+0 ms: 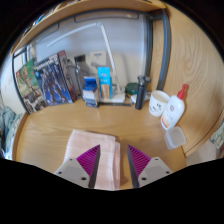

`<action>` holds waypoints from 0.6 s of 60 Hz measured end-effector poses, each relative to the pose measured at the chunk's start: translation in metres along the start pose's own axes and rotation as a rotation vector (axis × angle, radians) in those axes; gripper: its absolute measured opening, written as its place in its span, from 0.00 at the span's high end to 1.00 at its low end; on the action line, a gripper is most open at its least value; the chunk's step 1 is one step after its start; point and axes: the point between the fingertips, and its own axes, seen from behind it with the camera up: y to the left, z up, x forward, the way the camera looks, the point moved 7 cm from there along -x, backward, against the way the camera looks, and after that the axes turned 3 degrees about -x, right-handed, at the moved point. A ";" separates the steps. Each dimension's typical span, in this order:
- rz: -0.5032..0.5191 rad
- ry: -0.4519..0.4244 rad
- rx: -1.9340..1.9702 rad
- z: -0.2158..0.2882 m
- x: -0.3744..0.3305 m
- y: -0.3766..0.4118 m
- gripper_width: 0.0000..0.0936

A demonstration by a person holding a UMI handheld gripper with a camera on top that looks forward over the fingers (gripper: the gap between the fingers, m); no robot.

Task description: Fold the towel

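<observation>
The gripper (113, 170) hangs with fingers apart, holding nothing. The towel (93, 148) lies flat on the table (45, 125) just ahead of and partly beneath the fingers. It looks light, soft and limp; pinch one near corner, not the middle.

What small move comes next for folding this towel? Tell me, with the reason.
Probably ease the gripper forward and down onto the near edge of the towel. The gripper is open, its pink pads apart. The towel lies flat on the wooden table, just ahead of and partly between the fingers, not yet gripped. An edge must be held before any fold.
</observation>
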 end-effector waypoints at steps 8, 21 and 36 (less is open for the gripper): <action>0.086 -0.107 0.013 0.042 -0.058 0.032 0.19; 0.180 -0.214 -0.020 0.067 -0.156 0.099 0.11; 0.132 -0.226 -0.051 0.021 -0.228 0.151 0.10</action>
